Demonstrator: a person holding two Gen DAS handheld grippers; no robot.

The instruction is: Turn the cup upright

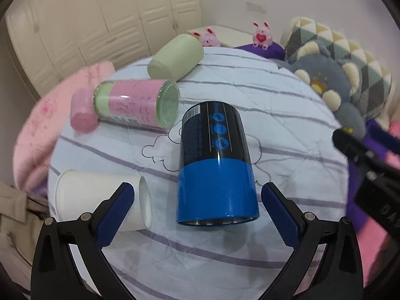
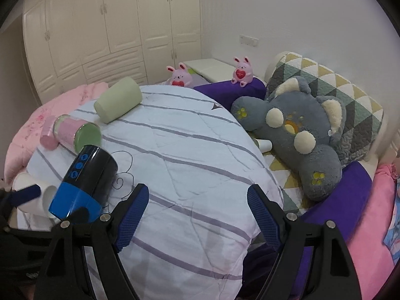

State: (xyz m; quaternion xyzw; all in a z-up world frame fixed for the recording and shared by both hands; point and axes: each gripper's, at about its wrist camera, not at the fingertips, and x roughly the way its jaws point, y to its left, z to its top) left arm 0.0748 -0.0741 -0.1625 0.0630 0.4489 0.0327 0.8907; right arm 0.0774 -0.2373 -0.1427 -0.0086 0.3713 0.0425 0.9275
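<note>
Left gripper (image 1: pixel 197 195) spread wide, grasping nothing, straddling blue-and-black cup (image 1: pixel 215 165) lying on side on striped quilt (image 1: pixel 287 130), metal rim toward camera, interior not visible. Right gripper (image 2: pixel 197 200) also released, over bare quilt. White paper cup (image 1: pixel 100 200) beside, on side, looks empty. Farther: pink-green tumbler (image 1: pixel 135 102), then green cup (image 1: pixel 175 56), both toppled. Judgement: nothing upright yet; grasp and flip all remain.

Left wrist view close above the blue cup (image 1: pixel 215 165) — right wrist view farther back, both sharing it.
</note>
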